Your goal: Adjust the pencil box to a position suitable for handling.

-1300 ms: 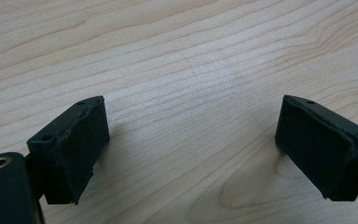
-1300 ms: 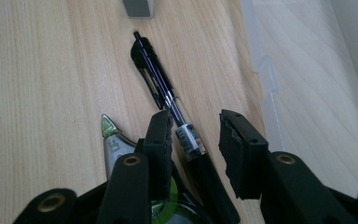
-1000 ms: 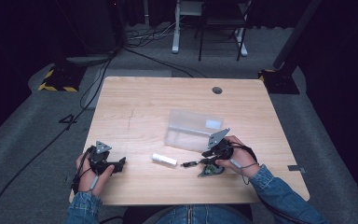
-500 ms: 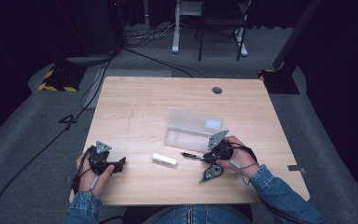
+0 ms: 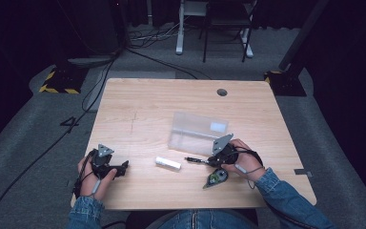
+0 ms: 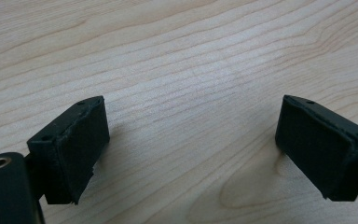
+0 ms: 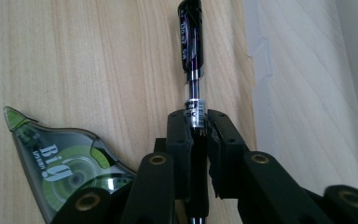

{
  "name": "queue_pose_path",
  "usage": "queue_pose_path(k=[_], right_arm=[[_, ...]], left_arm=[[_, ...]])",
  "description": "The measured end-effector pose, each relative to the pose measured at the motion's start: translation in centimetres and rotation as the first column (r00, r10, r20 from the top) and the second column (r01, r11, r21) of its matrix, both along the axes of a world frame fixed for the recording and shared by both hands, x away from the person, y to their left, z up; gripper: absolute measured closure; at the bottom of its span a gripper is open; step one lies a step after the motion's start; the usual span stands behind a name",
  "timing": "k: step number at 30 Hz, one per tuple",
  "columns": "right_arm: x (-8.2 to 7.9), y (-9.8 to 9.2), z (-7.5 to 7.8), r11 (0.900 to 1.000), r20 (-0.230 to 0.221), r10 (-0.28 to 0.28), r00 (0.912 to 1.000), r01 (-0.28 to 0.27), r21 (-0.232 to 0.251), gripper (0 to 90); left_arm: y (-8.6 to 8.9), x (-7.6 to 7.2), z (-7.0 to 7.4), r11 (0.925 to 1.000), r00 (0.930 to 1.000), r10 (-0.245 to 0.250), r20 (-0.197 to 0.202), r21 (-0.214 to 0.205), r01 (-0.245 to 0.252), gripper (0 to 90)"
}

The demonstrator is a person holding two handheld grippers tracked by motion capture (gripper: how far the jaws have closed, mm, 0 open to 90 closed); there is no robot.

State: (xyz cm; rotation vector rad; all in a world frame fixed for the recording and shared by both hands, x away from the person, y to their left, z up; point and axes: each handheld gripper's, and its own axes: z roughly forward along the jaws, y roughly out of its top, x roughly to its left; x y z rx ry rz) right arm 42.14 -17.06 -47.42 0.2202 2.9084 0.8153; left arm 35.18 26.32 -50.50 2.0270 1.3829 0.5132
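My right gripper [image 7: 199,122] is shut on a black pen [image 7: 190,37], which sticks out ahead of the jaws and lies low over the wood. In the high view the right gripper [image 5: 209,161] sits at the front right of the table [image 5: 138,102], with the pen [image 5: 195,160] pointing left. A green and clear correction tape dispenser [image 7: 58,163] lies just beside the jaws, toward the table's front edge [image 5: 217,178]. My left gripper [image 5: 122,168] rests at the front left, open [image 6: 191,140] over bare wood.
A clear plastic box [image 5: 198,132] stands just behind the right gripper, and its wall [image 7: 303,93] runs along the pen's right side. A small white stick [image 5: 167,163] lies between the two grippers. A round cable hole [image 5: 222,92] is near the far edge.
The right gripper's jaws have closed onto the pen, which now points left from them. The correction tape dispenser lies free beside the hand. The left gripper has stayed put.
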Motion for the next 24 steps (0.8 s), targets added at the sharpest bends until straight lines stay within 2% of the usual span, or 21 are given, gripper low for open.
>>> queue_pose_path(k=[14,24], right_arm=[[-0.7,0.1,1.5,0.9984,0.007,0.005,1.0000,-0.006,0.055,80.0],[-1.2,0.3,2.8,0.9947,0.030,0.014,0.9995,-0.017,0.101,80.0]], left_arm=[[0.0,0.0,0.0,1.0000,1.0000,0.000,0.000,0.000,0.000,10.0],[0.0,0.0,0.0,1.0000,1.0000,0.000,0.000,0.000,0.000,10.0]])
